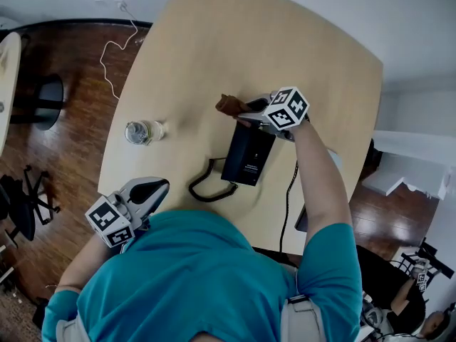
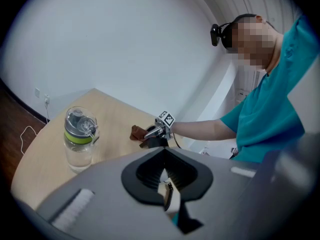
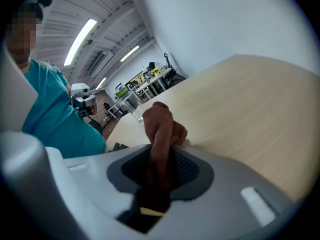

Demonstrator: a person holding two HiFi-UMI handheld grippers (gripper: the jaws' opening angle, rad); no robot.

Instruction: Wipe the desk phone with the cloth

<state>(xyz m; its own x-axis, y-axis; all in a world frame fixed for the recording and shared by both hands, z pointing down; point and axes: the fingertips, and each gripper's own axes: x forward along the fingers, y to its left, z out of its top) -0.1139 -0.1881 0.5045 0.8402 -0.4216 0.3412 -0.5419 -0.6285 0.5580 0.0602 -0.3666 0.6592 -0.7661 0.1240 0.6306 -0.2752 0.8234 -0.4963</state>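
Observation:
The black desk phone [image 1: 246, 155] lies on the light wooden table [image 1: 214, 41], its coiled cord [image 1: 209, 189] curling toward the front edge. My right gripper [image 1: 246, 110] is over the phone's far end and is shut on a brown cloth [image 1: 229, 105]. In the right gripper view the cloth [image 3: 161, 129] stands pinched between the jaws and sticks out past them. My left gripper [image 1: 152, 189] hangs at the table's front edge, left of the phone, shut with nothing held. From the left gripper view, the cloth [image 2: 137, 133] and the right gripper [image 2: 155, 131] show far ahead.
A clear water bottle [image 1: 143, 131] with a green band [image 2: 79, 138] stands on the table left of the phone. A black cable [image 1: 288, 205] runs off the front edge by the phone. A white cord [image 1: 114, 55] lies on the wooden floor at left.

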